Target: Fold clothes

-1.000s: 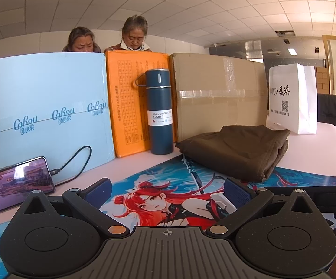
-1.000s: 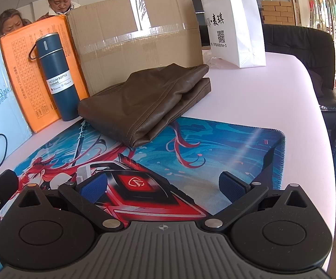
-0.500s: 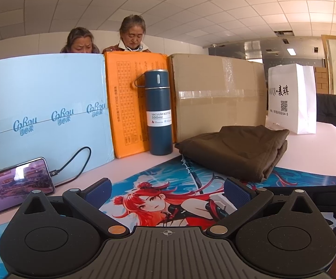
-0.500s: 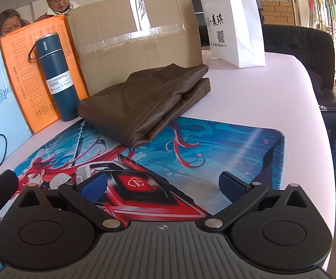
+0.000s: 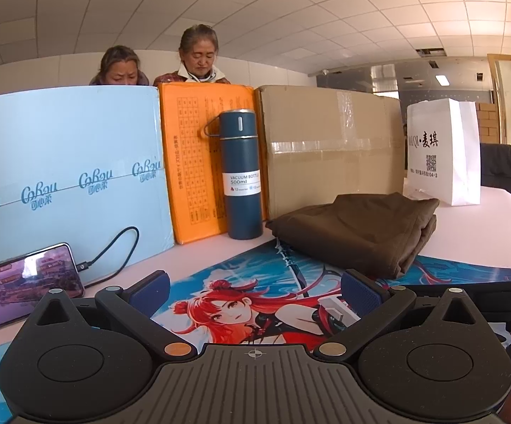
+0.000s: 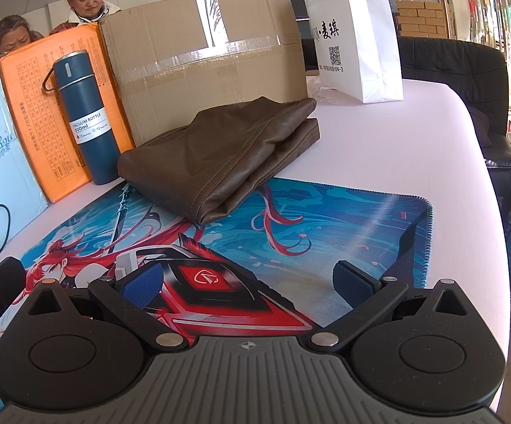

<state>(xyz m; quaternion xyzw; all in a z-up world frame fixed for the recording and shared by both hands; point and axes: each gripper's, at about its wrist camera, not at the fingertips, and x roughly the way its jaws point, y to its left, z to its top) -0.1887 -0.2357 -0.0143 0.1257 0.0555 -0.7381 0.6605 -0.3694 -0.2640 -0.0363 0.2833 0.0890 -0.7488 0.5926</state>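
Observation:
A folded brown garment (image 5: 357,231) (image 6: 227,155) lies in a neat stack, partly on the far edge of the printed desk mat (image 5: 255,282) (image 6: 326,219) and partly on the white table beyond it. My left gripper (image 5: 255,293) hovers open over the mat, well short of the garment, with nothing between its blue pads. My right gripper (image 6: 251,284) is open too, low above the mat's near right part, with the garment ahead and to the left. Neither gripper touches the cloth.
Behind the garment stand a cardboard box (image 5: 329,148) (image 6: 202,56), an orange box (image 5: 195,162), a light blue box (image 5: 64,176), a blue vacuum bottle (image 5: 243,176) (image 6: 85,116) and a white paper bag (image 5: 442,152) (image 6: 354,35). A phone (image 5: 25,282) with a cable leans at left. Two people sit behind the boxes. A black chair (image 6: 467,81) stands at right.
The left wrist view has tilted up very slightly; the right gripper, the garment and everything on the table stay where they were.

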